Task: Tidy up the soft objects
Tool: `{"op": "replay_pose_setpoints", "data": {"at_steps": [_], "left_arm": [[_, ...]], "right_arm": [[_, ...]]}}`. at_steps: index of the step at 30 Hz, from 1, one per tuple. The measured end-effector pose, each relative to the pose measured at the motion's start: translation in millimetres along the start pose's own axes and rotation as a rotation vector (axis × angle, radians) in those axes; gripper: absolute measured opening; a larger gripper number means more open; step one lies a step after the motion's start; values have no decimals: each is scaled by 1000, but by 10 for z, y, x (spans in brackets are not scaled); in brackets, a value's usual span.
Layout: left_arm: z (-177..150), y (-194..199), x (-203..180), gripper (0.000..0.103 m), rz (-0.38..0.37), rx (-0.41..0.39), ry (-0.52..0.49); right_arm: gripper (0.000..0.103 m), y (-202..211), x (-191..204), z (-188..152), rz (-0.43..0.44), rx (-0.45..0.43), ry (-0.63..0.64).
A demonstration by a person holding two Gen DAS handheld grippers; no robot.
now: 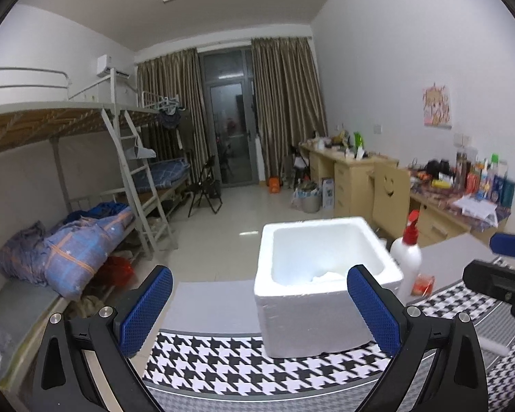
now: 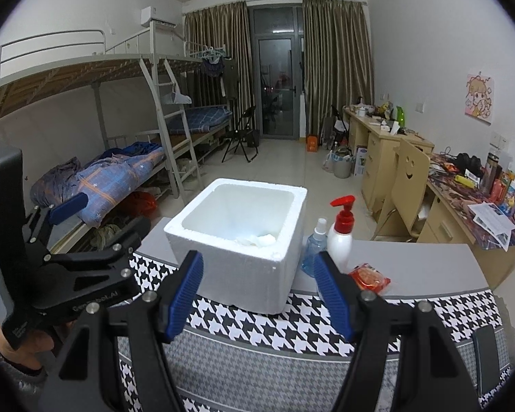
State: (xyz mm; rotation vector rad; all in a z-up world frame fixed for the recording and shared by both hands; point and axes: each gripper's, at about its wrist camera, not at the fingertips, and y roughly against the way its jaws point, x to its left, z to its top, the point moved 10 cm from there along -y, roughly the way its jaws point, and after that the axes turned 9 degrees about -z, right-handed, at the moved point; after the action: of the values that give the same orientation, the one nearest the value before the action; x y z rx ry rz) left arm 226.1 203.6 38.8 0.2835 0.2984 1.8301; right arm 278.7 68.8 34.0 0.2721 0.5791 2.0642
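Observation:
A white foam box [image 1: 312, 312] [image 2: 247, 267] stands on a table covered by a houndstooth cloth [image 1: 243, 360] [image 2: 292, 322]. Something soft and white [image 1: 326, 277] [image 2: 259, 239] lies inside the box at its near right corner. My left gripper [image 1: 261, 305] is open and empty, held just in front of the box; it also shows at the left of the right wrist view [image 2: 106, 213]. My right gripper [image 2: 257, 292] is open and empty, in front of the box's right side; part of it shows at the right edge of the left wrist view [image 1: 504, 267].
A white pump bottle with a red top [image 1: 407, 261] [image 2: 341, 237], a blue spray bottle [image 2: 314, 247] and a red packet [image 1: 424, 283] [image 2: 369, 276] stand right of the box. Bunk beds [image 1: 86, 178] line the left wall, cluttered desks [image 2: 446, 178] the right.

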Motion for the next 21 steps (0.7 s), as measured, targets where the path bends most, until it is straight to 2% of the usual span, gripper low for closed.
{"op": "replay_pose_setpoints", "data": {"at_steps": [11, 13, 21], "left_arm": [[-33, 338, -139, 102, -14, -6, 4], [-40, 406, -163, 102, -20, -14, 9], [-111, 512, -293, 102, -39, -7, 4]], "right_arm": [[73, 243, -93, -122, -21, -30, -9], [81, 294, -126, -138, -28, -38, -20], [91, 451, -238, -200, -55, -81, -30]]}}
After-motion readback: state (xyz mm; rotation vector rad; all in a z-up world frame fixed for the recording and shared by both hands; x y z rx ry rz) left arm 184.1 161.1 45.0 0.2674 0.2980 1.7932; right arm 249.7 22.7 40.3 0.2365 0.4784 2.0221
